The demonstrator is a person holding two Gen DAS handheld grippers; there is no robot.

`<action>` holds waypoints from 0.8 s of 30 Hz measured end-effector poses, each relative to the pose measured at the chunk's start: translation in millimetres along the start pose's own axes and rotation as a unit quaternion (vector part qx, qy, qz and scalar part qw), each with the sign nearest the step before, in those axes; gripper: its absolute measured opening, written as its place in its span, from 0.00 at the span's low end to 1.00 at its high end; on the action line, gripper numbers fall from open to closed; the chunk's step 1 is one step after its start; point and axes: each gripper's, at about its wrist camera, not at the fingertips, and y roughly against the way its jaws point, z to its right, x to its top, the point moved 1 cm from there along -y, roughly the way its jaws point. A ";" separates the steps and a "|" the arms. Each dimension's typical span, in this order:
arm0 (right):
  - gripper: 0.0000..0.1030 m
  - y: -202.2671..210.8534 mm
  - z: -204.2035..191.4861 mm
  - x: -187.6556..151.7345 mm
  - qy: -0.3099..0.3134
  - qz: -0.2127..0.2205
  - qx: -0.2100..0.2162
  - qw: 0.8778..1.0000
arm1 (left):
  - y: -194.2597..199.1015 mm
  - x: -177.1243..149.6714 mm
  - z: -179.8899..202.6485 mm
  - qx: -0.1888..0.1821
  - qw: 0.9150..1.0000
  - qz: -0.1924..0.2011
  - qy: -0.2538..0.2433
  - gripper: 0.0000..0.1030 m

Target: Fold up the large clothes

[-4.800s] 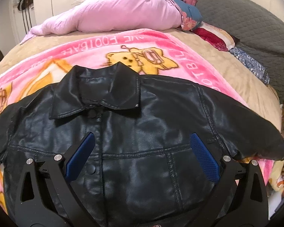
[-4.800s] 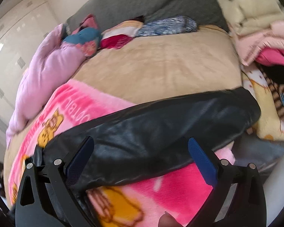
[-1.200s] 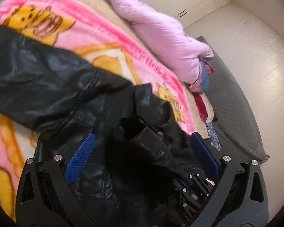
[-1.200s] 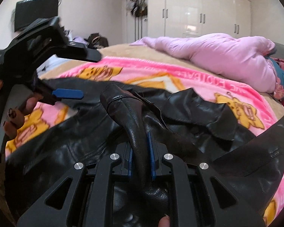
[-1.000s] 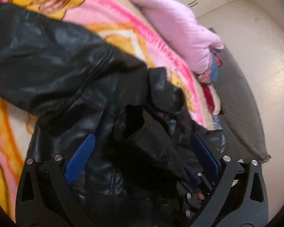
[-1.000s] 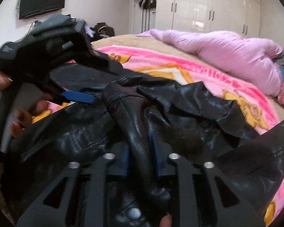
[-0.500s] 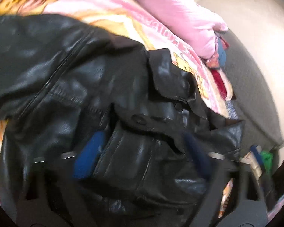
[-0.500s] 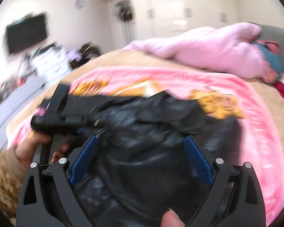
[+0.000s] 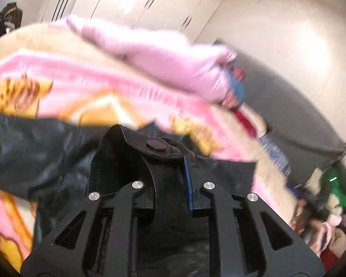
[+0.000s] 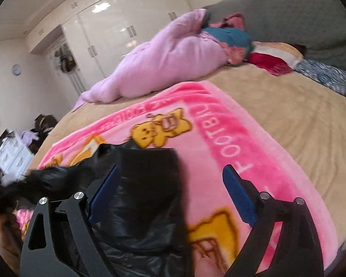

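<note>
The black leather jacket (image 9: pixel 34 152) lies on the pink cartoon blanket (image 9: pixel 85 87) on the bed. My left gripper (image 9: pixel 150 161) is shut on the jacket's cuff, a thick roll of sleeve with a snap button (image 9: pixel 154 144), and holds it lifted; the view is blurred. In the right wrist view the jacket (image 10: pixel 145 184) sits folded at the lower left. My right gripper (image 10: pixel 170 196) is open and empty above its right edge and the pink blanket (image 10: pixel 242 152).
A lilac duvet roll (image 10: pixel 163 69) lies at the back of the tan bed (image 10: pixel 311 120). Folded clothes (image 10: pixel 272 57) line the grey headboard (image 10: pixel 288 11). A clothes pile (image 9: pixel 323 207) sits at the right. White wardrobes (image 10: pixel 117 30) stand behind.
My right gripper let go of the sleeve, opened and drew back to the right. My left gripper closed on the sleeve's cuff and is lifting it.
</note>
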 end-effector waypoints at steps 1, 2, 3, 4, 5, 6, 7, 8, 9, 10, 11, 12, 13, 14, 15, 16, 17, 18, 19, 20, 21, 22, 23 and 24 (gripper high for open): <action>0.86 -0.9 2.7 -1.2 -0.005 -0.002 -0.004 1.000 | 10.9 6.2 4.7 -0.006 1.000 0.017 -0.006 0.09; 0.85 -3.3 5.1 -2.4 -0.009 -0.007 -0.008 1.000 | 19.4 10.7 8.4 -0.011 0.999 0.030 -0.012 0.09; 0.85 -6.4 5.8 -3.4 -0.011 -0.011 -0.011 1.000 | 25.0 13.3 11.5 -0.014 0.999 0.038 -0.017 0.09; 0.85 -9.3 5.6 -4.6 -0.013 -0.015 -0.015 1.000 | 32.2 16.4 12.8 -0.015 0.999 0.045 -0.022 0.09; 0.85 -14.7 5.2 -7.2 -0.014 -0.025 -0.021 0.999 | 31.3 18.9 13.5 -0.012 0.999 0.044 -0.024 0.09; 0.85 -20.5 5.1 -9.4 -0.015 -0.033 -0.026 0.999 | 31.7 18.5 10.7 -0.006 0.999 0.041 -0.024 0.09; 0.85 -27.3 5.2 -12.0 -0.018 -0.043 -0.031 0.998 | 28.8 15.4 3.4 0.011 0.999 0.035 -0.021 0.09; 0.85 -34.5 5.0 -12.9 -0.019 -0.053 -0.032 0.998 | 23.6 13.7 0.2 0.019 0.999 0.030 -0.018 0.09; 0.84 -43.0 5.2 -15.2 -0.021 -0.067 -0.033 0.997 | 20.5 9.0 -8.5 0.027 0.999 0.021 -0.010 0.09; 0.82 -50.5 4.9 -18.0 -0.024 -0.079 -0.034 0.996 | 13.9 1.8 -20.0 0.037 0.999 0.003 0.003 0.09; 0.79 -57.7 4.2 -22.9 -0.027 -0.094 -0.034 0.995 | 8.1 -5.5 -29.2 0.046 0.999 -0.010 0.011 0.09; 0.79 -64.2 3.6 -26.7 -0.029 -0.106 -0.031 0.993 | 3.0 -14.6 -38.8 0.056 0.998 -0.023 0.017 0.09; 0.78 -68.4 3.6 -28.8 -0.031 -0.114 -0.026 0.993 | 0.1 -21.8 -45.2 0.064 0.997 -0.032 0.020 0.09; 0.77 -74.3 2.9 -33.2 -0.036 -0.125 -0.016 0.991 | -3.8 -31.1 -52.0 0.071 0.996 -0.045 0.025 0.09; 0.77 -77.1 1.9 -34.9 -0.037 -0.132 -0.010 0.990 | -5.1 -38.4 -57.5 0.075 0.995 -0.053 0.027 0.09; 0.76 -80.1 -0.2 -37.3 -0.038 -0.141 -0.006 0.989 | -7.5 -48.1 -63.1 0.087 0.994 -0.064 0.028 0.09; 0.76 -84.4 -1.9 -40.6 -0.039 -0.152 -0.002 0.988 | -9.0 -55.4 -67.7 0.097 0.992 -0.073 0.026 0.09; 0.76 -87.2 -3.0 -43.1 -0.040 -0.160 0.001 0.986 | -9.0 -61.4 -69.9 0.103 0.991 -0.078 0.024 0.09; 0.73 -90.4 -3.9 -46.0 -0.041 -0.169 0.005 0.985 | -8.7 -67.3 -75.0 0.110 0.990 -0.083 0.027 0.09; 0.63 -95.2 -3.9 -50.3 -0.047 -0.183 0.013 0.982 | -7.4 -71.5 -79.0 0.110 0.990 -0.087 0.031 0.09; 0.53 -99.2 -3.0 -53.5 -0.054 -0.192 0.023 0.980 | -6.2 -74.5 -82.3 0.110 0.989 -0.089 0.036 0.09; 0.25 -103.7 -1.3 -57.2 -0.068 -0.200 0.049 0.976 | -4.3 -75.0 -81.8 0.110 0.989 -0.089 0.036 0.09; 0.18 -103.8 0.3 -58.5 -0.074 -0.197 0.053 0.976 | -2.2 -75.6 -80.8 0.110 0.990 -0.086 0.034 0.09; 0.15 -101.7 1.8 -58.6 -0.073 -0.189 0.050 0.978 | -0.1 -74.2 -78.5 0.108 0.990 -0.080 0.032 0.09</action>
